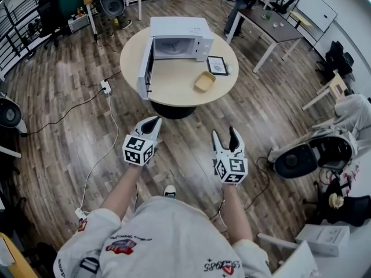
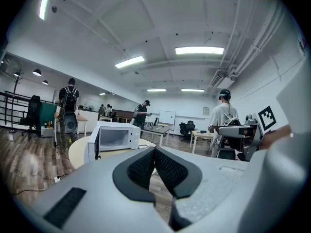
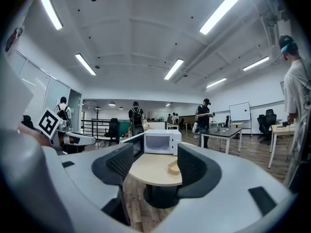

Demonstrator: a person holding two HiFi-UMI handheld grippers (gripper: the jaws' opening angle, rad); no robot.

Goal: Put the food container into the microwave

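A: What is shown in the head view?
B: The food container (image 1: 204, 81) is set near the round table (image 1: 174, 94)'s lower right edge, outside the microwave (image 1: 179, 36), whose door (image 1: 145, 68) is swung open to the left. Open floor (image 1: 185, 132) is seen between table and left gripper (image 1: 152, 122) and right gripper (image 1: 224, 133).
A: And the gripper views?
B: Left fingers (image 2: 142, 169) are pressed together, empty. Right fingers (image 3: 119, 163) are held apart, with the container framed far beyond.

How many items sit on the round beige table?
3: white microwave, door open, at the far side; black-framed card right of it; tan shallow food container nearer the person.
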